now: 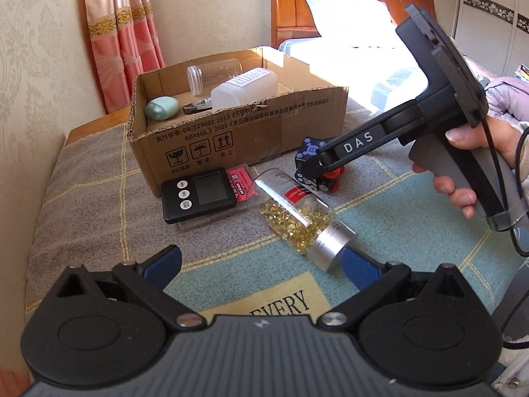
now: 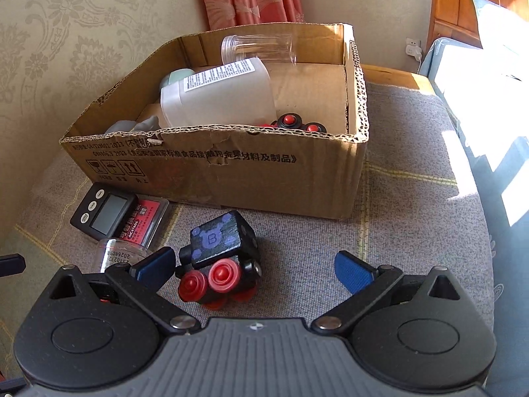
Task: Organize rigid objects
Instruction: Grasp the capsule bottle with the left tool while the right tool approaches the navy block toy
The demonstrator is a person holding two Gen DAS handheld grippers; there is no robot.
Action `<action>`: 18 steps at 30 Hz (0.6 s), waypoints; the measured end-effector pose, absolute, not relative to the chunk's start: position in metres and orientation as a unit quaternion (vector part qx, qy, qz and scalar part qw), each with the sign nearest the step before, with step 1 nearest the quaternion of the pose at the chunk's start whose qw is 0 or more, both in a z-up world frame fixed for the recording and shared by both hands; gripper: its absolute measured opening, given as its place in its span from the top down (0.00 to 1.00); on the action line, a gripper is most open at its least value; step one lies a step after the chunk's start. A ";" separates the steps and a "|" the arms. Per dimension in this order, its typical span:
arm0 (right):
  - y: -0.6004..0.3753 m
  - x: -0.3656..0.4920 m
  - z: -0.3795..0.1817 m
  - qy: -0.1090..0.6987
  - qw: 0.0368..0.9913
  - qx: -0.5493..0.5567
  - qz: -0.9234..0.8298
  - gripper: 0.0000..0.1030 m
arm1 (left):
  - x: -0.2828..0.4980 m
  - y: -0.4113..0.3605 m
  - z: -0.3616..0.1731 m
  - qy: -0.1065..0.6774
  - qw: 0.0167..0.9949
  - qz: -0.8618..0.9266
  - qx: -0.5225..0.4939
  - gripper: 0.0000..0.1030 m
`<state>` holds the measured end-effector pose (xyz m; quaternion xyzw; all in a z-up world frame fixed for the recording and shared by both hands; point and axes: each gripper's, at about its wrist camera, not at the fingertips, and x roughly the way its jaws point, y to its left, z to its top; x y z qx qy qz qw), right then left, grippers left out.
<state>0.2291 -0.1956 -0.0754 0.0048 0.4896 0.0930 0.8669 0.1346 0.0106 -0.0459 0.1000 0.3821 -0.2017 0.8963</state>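
Note:
A cardboard box (image 1: 231,139) stands on the cloth-covered table and also shows in the right wrist view (image 2: 264,178). It holds a white plastic bottle (image 2: 218,96), a clear jar (image 2: 261,48), a green case (image 1: 161,107) and a black toy with red wheels (image 2: 297,122). A black toy train with red wheels (image 2: 220,261) lies in front of the box, between the fingers of my open right gripper (image 2: 254,264). A clear capsule bottle with a silver cap (image 1: 304,215) lies just ahead of my open left gripper (image 1: 261,264). A black timer (image 1: 198,195) rests on a red card case (image 1: 241,182).
The right gripper's body and the hand holding it (image 1: 463,139) fill the right side of the left wrist view. A wall and a pink curtain (image 1: 122,33) stand behind the box. A bed with a wooden headboard (image 1: 347,3) is at the far right.

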 end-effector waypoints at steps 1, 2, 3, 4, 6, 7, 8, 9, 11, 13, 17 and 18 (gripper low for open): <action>-0.201 0.226 -0.074 0.493 0.866 0.003 0.089 0.00 | 0.135 0.009 -0.046 0.381 0.895 -0.207 0.101 0.01; -0.205 0.223 -0.073 0.495 0.865 -0.004 0.084 0.00 | 0.135 0.007 -0.047 0.381 0.895 -0.211 0.101 0.01; -0.208 0.220 -0.073 0.495 0.865 -0.013 0.079 0.00 | 0.135 0.006 -0.048 0.381 0.893 -0.215 0.101 0.01; -0.211 0.218 -0.074 0.495 0.866 -0.025 0.069 0.00 | 0.135 0.003 -0.048 0.382 0.892 -0.219 0.103 0.01; -0.217 0.213 -0.076 0.498 0.864 -0.047 0.052 0.00 | 0.136 -0.001 -0.049 0.379 0.892 -0.223 0.110 0.01; -0.220 0.211 -0.077 0.499 0.864 -0.051 0.047 0.00 | 0.136 -0.003 -0.049 0.376 0.891 -0.225 0.115 0.01; -0.222 0.210 -0.078 0.499 0.864 -0.052 0.043 0.00 | 0.137 -0.005 -0.049 0.375 0.891 -0.227 0.118 0.01; -0.224 0.208 -0.078 0.499 0.864 -0.050 0.043 0.00 | 0.138 -0.006 -0.048 0.371 0.891 -0.232 0.122 0.01; -0.226 0.205 -0.079 0.498 0.865 -0.045 0.048 0.00 | 0.142 -0.011 -0.048 0.369 0.888 -0.241 0.131 0.01; -0.224 0.202 -0.081 0.494 0.867 -0.053 0.046 0.00 | 0.144 -0.016 -0.048 0.364 0.885 -0.254 0.142 0.01; -0.221 0.198 -0.083 0.486 0.870 -0.064 0.048 0.00 | 0.155 -0.023 -0.043 0.358 0.883 -0.272 0.137 0.01; -0.220 0.197 -0.084 0.485 0.871 -0.064 0.049 0.00 | 0.159 -0.024 -0.042 0.355 0.884 -0.273 0.133 0.01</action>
